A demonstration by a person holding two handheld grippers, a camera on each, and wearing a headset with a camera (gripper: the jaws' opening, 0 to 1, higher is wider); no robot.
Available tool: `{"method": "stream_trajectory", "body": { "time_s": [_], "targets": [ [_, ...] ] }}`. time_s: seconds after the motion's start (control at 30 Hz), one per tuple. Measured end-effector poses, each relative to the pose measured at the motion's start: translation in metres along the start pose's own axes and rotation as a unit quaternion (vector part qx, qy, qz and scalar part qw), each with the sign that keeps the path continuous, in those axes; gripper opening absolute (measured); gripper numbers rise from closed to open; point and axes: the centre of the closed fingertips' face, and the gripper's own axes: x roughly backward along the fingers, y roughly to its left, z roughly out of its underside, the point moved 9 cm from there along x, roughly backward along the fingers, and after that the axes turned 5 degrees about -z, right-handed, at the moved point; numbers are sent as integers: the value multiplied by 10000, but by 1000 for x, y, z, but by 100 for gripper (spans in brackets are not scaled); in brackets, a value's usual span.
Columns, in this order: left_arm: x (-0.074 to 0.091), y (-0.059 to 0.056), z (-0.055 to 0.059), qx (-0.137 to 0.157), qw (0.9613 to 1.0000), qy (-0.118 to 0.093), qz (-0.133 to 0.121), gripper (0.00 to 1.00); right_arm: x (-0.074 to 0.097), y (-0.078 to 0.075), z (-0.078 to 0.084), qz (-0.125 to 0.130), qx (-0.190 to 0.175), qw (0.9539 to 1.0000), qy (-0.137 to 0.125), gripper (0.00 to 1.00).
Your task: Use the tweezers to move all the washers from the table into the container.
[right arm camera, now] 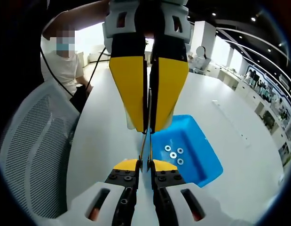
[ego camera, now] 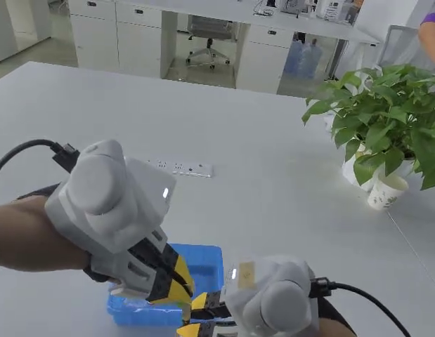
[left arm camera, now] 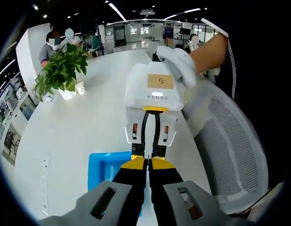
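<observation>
The blue container [ego camera: 203, 256] sits on the white table just beyond both grippers. In the right gripper view several silver washers [right arm camera: 174, 154] lie on the floor of the container [right arm camera: 201, 162]. The thin metal tweezers [right arm camera: 146, 146] run edge-on between the two grippers, which meet tip to tip. My left gripper [right arm camera: 150, 128] comes in from above with its yellow jaws closed on the tweezers. My right gripper [right arm camera: 145, 165] grips their other end. In the left gripper view my left gripper [left arm camera: 147, 163] faces the right gripper [left arm camera: 147, 151] above the container [left arm camera: 100, 165].
A potted plant [ego camera: 379, 133] stands at the table's right edge with a white cup [ego camera: 384, 191] beside it. A white power strip [ego camera: 180, 167] lies mid-table. A white mesh chair [right arm camera: 37, 150] stands close to the near table edge, and a person [right arm camera: 65, 66] sits behind it.
</observation>
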Motion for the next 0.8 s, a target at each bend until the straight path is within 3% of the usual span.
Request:
{"method": "stream_trajectory", "body": {
  "time_s": [0.8],
  "targets": [
    [-41,-31,8,66,9995,-120,271,5,-4,36,39,-1,-357,9992,182,11]
  ]
}}
